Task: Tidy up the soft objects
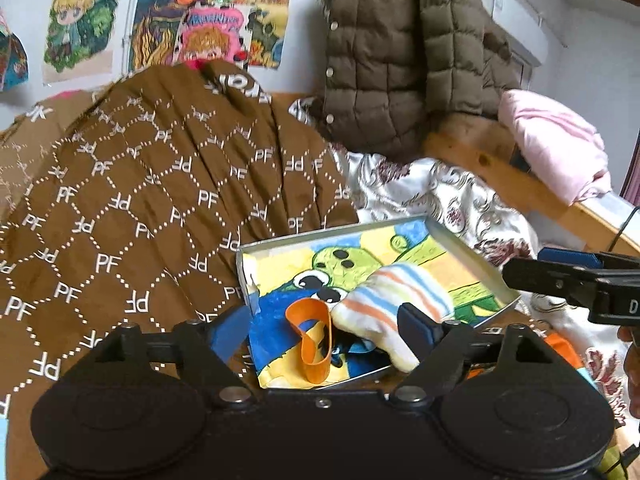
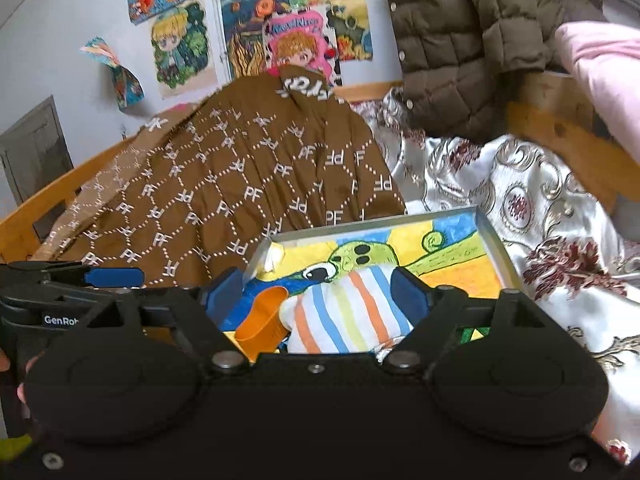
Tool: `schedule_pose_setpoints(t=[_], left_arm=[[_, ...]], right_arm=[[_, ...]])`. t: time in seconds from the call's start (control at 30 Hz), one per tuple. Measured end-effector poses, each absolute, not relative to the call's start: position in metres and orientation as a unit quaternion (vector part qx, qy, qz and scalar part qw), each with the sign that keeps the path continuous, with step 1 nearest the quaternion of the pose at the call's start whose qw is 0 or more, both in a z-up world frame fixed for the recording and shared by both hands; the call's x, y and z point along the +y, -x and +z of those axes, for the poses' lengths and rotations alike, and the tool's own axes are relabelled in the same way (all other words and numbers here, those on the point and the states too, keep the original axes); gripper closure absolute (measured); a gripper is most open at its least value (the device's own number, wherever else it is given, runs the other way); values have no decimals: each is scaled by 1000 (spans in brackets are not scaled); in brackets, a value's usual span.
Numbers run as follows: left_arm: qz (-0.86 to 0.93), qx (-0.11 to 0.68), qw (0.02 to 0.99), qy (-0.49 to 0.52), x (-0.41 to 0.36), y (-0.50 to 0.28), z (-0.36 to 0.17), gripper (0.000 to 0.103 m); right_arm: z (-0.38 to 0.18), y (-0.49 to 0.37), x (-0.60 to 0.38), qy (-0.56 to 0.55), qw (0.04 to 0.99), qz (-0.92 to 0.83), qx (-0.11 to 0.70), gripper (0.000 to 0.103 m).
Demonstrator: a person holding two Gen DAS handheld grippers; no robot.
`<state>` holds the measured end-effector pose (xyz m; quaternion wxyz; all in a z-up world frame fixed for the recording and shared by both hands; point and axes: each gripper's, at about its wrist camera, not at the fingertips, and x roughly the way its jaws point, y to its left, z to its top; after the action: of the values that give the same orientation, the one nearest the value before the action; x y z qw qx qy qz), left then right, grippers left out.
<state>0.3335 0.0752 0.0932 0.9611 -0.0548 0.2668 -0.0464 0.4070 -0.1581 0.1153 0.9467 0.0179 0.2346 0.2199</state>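
Observation:
A shallow metal tray point(image 1: 460, 240) lined with a cartoon drawing lies on the bed; it also shows in the right wrist view point(image 2: 494, 236). In it lie a striped soft sock point(image 1: 394, 294) point(image 2: 348, 312) and an orange rubber band point(image 1: 314, 338) point(image 2: 262, 324). My left gripper point(image 1: 324, 330) is open, its fingers wide apart over the tray's near end, around the band and sock. My right gripper point(image 2: 318, 290) is open with the striped sock between its fingers. The right gripper also shows at the right edge of the left wrist view point(image 1: 520, 276).
A brown PF-patterned blanket point(image 1: 152, 208) point(image 2: 240, 184) is heaped to the left of the tray. A silver floral cloth point(image 1: 432, 196) point(image 2: 532, 216) covers the bed. An olive puffer jacket point(image 1: 400, 52) and a pink cloth point(image 1: 556, 140) hang on the wooden bed rail point(image 1: 480, 152).

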Motion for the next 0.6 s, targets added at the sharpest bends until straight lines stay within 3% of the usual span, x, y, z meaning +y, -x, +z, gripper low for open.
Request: schedule_pose_setpoints(t=[0.33,0.6], left_arm=[[-56,237,969,49,63,-274,132,8],[-55,212,974,55,50,-223,143,1]], right_arm=[[155,-328,-182,-18,953,229,196,2],[175,-250,-213,-29,958,231,168,1]])
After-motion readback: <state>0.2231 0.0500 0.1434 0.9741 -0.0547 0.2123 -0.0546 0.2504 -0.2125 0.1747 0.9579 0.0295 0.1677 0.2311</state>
